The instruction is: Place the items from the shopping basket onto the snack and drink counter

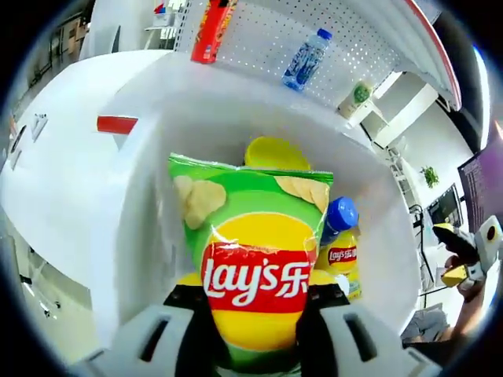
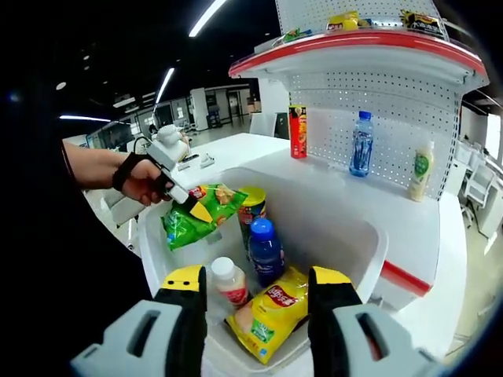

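A: The jaws of the left gripper (image 1: 255, 302) are closed on the lower part of the green chip bag (image 1: 253, 259), one jaw on each side. The jaws of the right gripper (image 2: 256, 294) stand apart and hold nothing; they hang over the white basket (image 2: 369, 251).

B: Where is the bag now?

A: It is inside the basket, near its left wall, and in the right gripper view it looks lifted a little above the other goods. The table (image 2: 409, 216) with the shelf wall is just behind the far rim of the basket.

B: How will the bag handle?

A: I think it is very light and full of air, so it is soft and can slip or crush. The chips inside break easily. A grip on the sealed edge or a corner seems safer than on the puffed middle, and the grip should be gentle.

B: And the other things?

A: The blue-cap bottle (image 2: 266, 250) and the small white bottle (image 2: 229, 283) are stiff and heavier; I would take them around the body. The yellow bag (image 2: 271, 310) near the right gripper is soft too. The round can (image 2: 251, 206) stands behind them, next to the chip bag.
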The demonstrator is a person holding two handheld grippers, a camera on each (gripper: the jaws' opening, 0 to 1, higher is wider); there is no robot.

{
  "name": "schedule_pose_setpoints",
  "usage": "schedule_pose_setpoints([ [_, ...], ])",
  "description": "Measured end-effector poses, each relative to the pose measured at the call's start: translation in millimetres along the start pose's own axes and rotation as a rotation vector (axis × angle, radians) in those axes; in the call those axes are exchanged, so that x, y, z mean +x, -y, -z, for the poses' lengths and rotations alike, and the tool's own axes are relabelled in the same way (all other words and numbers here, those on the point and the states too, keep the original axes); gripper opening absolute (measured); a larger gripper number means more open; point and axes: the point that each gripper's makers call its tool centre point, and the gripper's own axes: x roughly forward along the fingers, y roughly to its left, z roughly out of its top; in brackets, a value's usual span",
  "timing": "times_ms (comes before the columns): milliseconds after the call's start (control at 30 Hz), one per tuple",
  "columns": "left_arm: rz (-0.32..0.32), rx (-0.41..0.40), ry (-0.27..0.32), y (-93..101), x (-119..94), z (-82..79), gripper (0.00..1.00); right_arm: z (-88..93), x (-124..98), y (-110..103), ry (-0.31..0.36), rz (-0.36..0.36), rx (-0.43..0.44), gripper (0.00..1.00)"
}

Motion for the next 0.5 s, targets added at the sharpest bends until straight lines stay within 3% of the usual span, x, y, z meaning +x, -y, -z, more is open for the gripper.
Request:
schedule_pose_setpoints([
  [500, 0.074, 0.020, 0.121, 32.9, -37, -34.4, 0.38, -3.8, 4, -9, -0.008, -0.011, -0.019, 0.50],
])
